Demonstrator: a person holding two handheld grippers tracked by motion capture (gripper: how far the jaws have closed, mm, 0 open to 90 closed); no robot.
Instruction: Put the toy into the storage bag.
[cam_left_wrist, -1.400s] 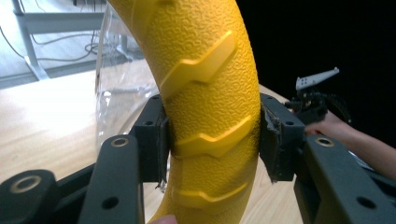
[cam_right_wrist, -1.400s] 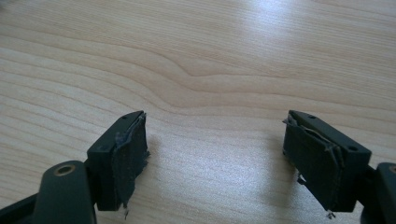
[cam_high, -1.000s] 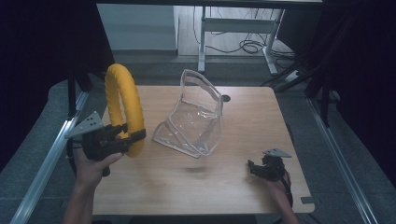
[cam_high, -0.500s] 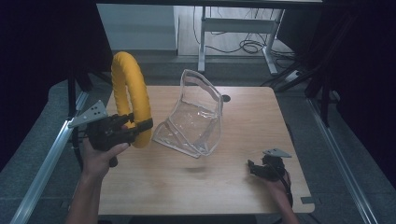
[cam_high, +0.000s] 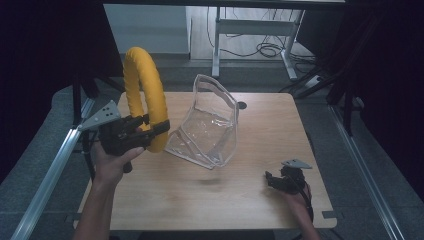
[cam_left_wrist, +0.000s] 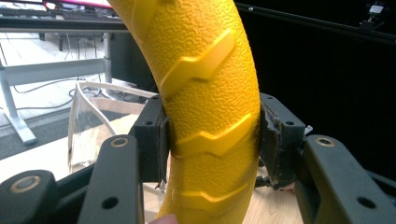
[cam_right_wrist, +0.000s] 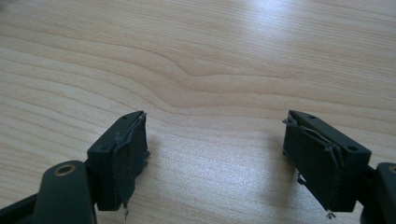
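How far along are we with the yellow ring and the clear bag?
Done: the left tongs are shut on the yellow ring and hold it upright, off the table. In hand: the ring hangs beside the clear bag, whose mouth stands open. Left: probably getting the ring into the bag; nothing is inside yet. The right tongs are open and empty, low over the wood near the table's near right corner.

One yellow ring (cam_high: 142, 95) — one clear plastic bag (cam_high: 210, 125) — two claws.

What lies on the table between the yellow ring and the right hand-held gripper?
High view: the clear plastic bag stands between the yellow ring and the right hand-held gripper; beyond it, bare wood.
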